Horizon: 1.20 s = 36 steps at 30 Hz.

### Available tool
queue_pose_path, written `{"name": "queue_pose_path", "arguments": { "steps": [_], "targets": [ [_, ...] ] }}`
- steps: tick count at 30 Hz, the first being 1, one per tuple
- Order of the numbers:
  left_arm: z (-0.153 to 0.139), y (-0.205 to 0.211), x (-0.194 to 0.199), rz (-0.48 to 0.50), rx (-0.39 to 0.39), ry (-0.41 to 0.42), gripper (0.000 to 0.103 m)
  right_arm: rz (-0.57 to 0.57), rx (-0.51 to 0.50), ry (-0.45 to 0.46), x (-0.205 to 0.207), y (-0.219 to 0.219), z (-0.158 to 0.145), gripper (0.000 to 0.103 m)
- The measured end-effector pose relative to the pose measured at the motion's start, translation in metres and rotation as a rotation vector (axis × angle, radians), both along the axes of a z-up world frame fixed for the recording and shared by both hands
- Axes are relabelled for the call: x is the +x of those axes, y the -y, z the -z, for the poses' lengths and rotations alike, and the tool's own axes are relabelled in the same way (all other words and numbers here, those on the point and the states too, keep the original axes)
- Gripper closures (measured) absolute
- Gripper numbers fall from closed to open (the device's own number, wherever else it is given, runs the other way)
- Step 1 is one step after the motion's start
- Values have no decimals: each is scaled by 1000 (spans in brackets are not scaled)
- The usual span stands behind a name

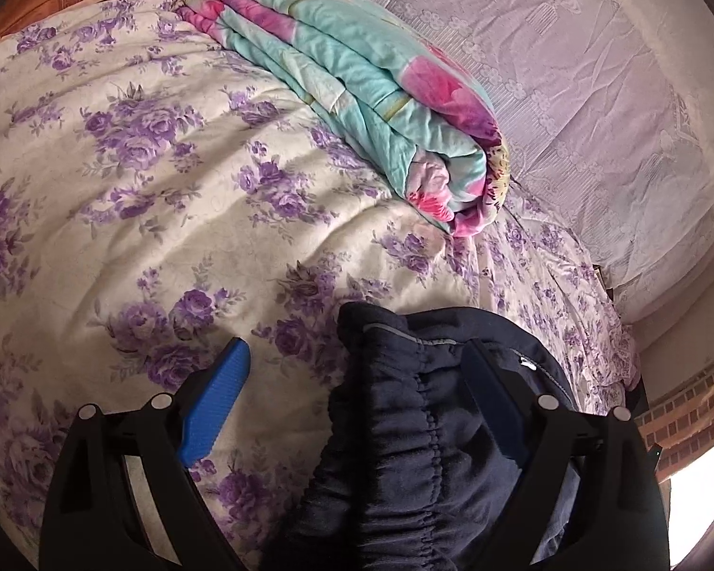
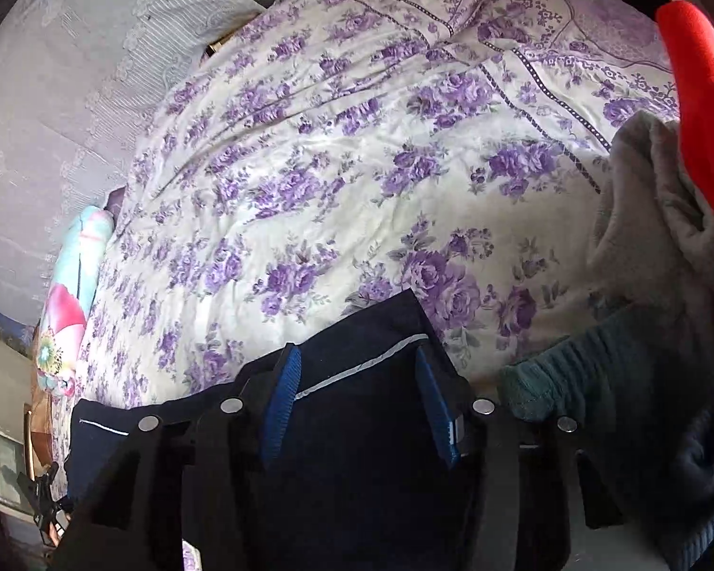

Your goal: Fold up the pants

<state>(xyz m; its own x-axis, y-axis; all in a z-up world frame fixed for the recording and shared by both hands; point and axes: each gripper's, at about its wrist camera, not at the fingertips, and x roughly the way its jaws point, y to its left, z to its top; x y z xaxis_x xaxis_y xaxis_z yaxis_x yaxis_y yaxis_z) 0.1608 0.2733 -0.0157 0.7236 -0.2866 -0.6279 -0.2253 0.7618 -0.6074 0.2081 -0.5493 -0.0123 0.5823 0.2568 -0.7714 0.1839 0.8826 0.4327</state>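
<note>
Dark navy pants (image 1: 404, 418) lie on the purple-flowered bedspread (image 1: 166, 166), elastic waistband bunched at the lower middle of the left wrist view. My left gripper (image 1: 357, 371) is open wide; its right blue finger (image 1: 495, 409) rests over the waistband, its left finger (image 1: 219, 399) is over bare bedspread. In the right wrist view the pants (image 2: 357, 428) show a thin grey stripe. My right gripper (image 2: 357, 399) is open, both blue fingers (image 2: 283, 404) lying over the dark cloth near its far edge.
A folded teal and pink quilt (image 1: 357, 95) lies on the bed against a lace-covered wall (image 1: 571, 71). In the right wrist view a grey fleece (image 2: 652, 219), a red garment (image 2: 704, 95) and a dark teal knit (image 2: 619, 380) pile at the right.
</note>
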Motion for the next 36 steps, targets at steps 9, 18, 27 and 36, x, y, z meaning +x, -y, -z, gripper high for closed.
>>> {"name": "queue_pose_path", "arguments": {
  "steps": [9,18,27,36],
  "targets": [
    [-4,14,17,64,85,-65,16,-45,-237,-29,27,-12,12,24],
    [-19,34,29,133,188,-57,84,-80,-199,130,0,-17,-5,91],
    [-72,12,32,-8,103,114,89,0,-182,279,14,-3,-73,91],
    [-17,13,90,-89,146,-22,83,105,-257,108,130,-23,-15,73]
  ]
}}
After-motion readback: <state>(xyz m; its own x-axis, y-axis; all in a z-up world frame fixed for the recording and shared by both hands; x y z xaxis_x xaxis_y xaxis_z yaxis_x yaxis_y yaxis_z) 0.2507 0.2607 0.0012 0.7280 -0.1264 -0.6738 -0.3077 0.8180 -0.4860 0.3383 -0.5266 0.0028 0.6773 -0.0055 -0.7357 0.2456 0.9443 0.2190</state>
